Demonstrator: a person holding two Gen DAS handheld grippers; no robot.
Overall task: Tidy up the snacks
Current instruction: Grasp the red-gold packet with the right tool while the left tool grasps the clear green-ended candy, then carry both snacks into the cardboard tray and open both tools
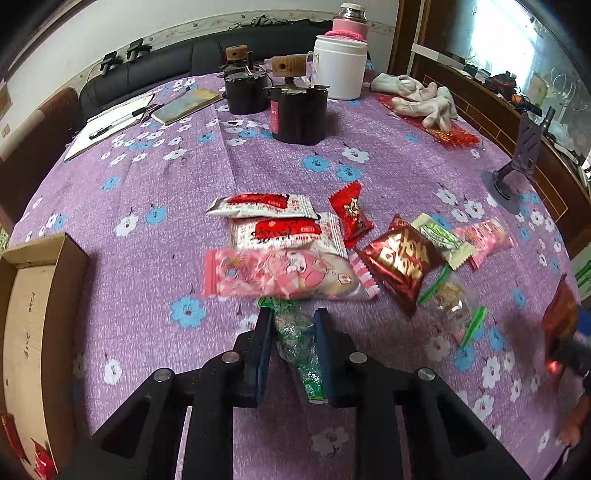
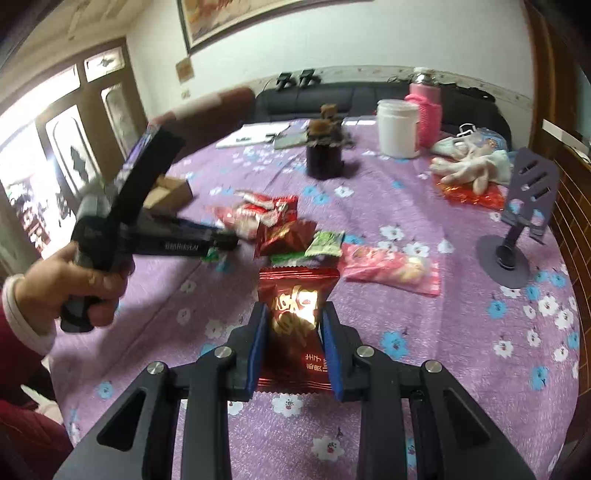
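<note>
My left gripper (image 1: 293,317) is shut on a green snack packet (image 1: 297,339) and holds it over the purple tablecloth. Ahead lies a pile of snacks: a pink packet (image 1: 280,275), two red-and-white packets (image 1: 284,230), a small red packet (image 1: 351,214), a dark red foil packet (image 1: 400,260) and a clear green-edged packet (image 1: 450,304). My right gripper (image 2: 293,314) is shut on a dark red foil packet (image 2: 297,306) above the table. The left gripper (image 2: 221,242) shows in the right wrist view, held by a hand. A cardboard box (image 1: 26,314) sits at the left.
Two black jars (image 1: 299,114) with wooden tops, a white tub (image 1: 340,68), a pink flask (image 1: 349,22), white gloves (image 1: 424,98), notebooks with pens (image 1: 114,122) and a grey phone stand (image 1: 517,166) stand on the far and right parts of the table.
</note>
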